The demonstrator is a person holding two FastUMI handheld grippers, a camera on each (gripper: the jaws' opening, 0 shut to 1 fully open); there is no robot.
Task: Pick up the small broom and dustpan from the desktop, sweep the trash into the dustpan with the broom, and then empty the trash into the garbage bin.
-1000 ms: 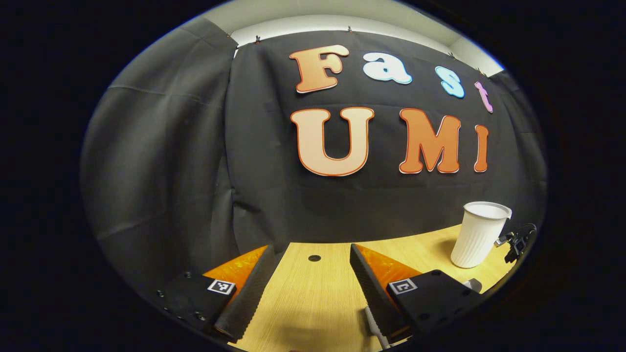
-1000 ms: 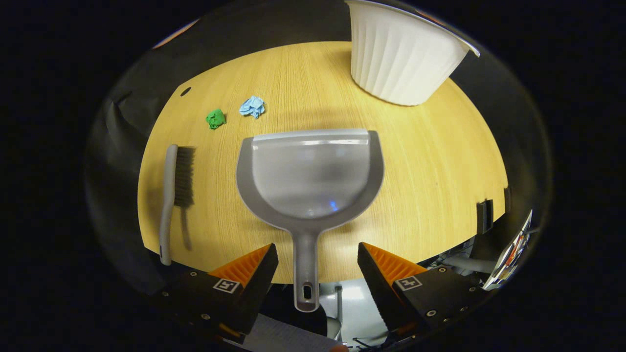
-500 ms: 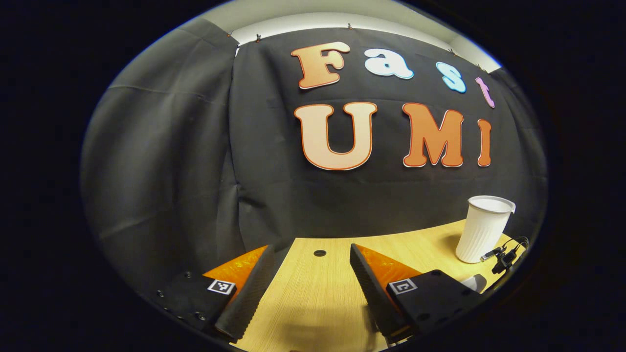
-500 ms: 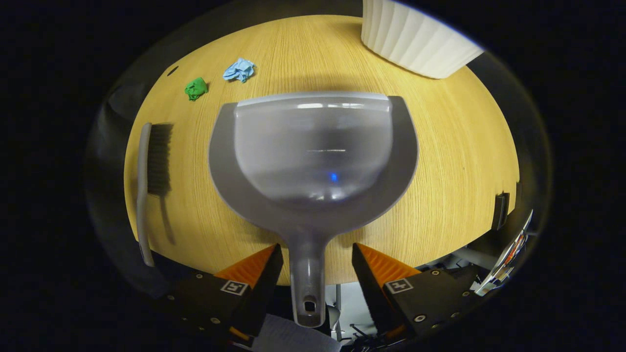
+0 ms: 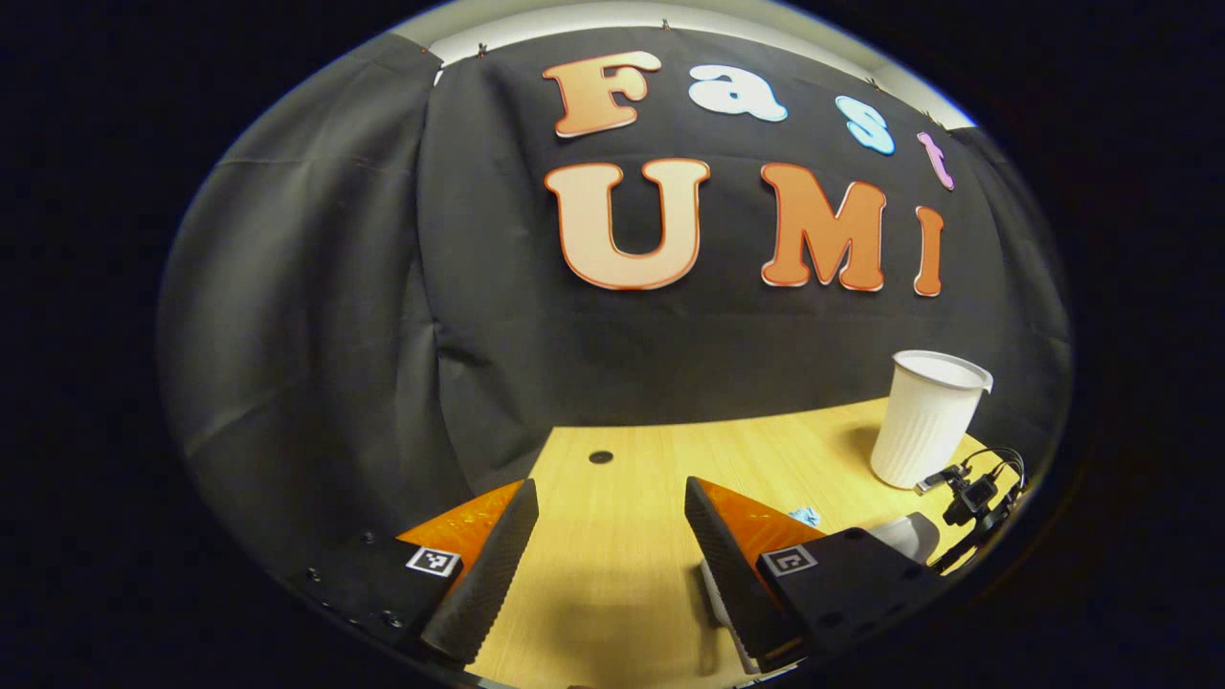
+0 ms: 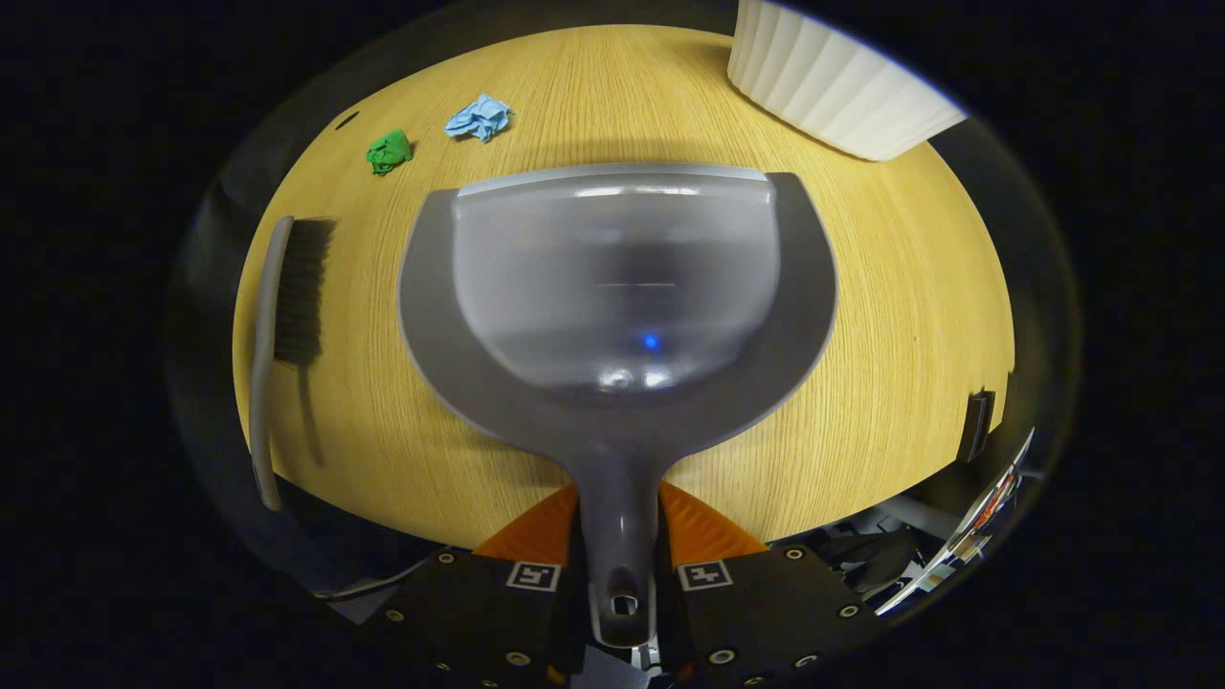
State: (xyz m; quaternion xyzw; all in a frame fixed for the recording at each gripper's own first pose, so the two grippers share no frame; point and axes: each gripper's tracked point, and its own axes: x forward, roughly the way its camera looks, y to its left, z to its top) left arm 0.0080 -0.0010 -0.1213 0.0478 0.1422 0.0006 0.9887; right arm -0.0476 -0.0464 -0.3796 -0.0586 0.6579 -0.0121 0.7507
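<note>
Because the dustpan (image 6: 617,287) is gripped only at the thin end of its handle, where the right claw (image 6: 620,536) has both fingers pressed against it, the wide scoop stretches far out in front and could swing or droop once it leaves the surface (image 6: 890,316). Its lip lies flat on the wood, pointing toward the far edge, and a twist in that narrow hold would likely tip the lip up, letting trash slide under it during sweeping. Beyond the lip, to the left, sit the blue paper ball (image 6: 478,117) and the green paper ball (image 6: 389,153), near each other but apart; light as they look, a hard stroke could flick them off the surface. The small broom (image 6: 282,325) lies untouched along the left edge, bristles facing the dustpan, its handle running toward the near rim, so a clumsy reach might nudge it over the side. The left claw (image 5: 612,550) hangs wide open and empty above the surface, aimed at the booth wall, with the broom still to be taken. At the far right stands the white ribbed bin (image 6: 842,86), tall and seemingly light; a bump from the loaded dustpan could topple it, and cables (image 5: 976,483) lie just beside it.
</note>
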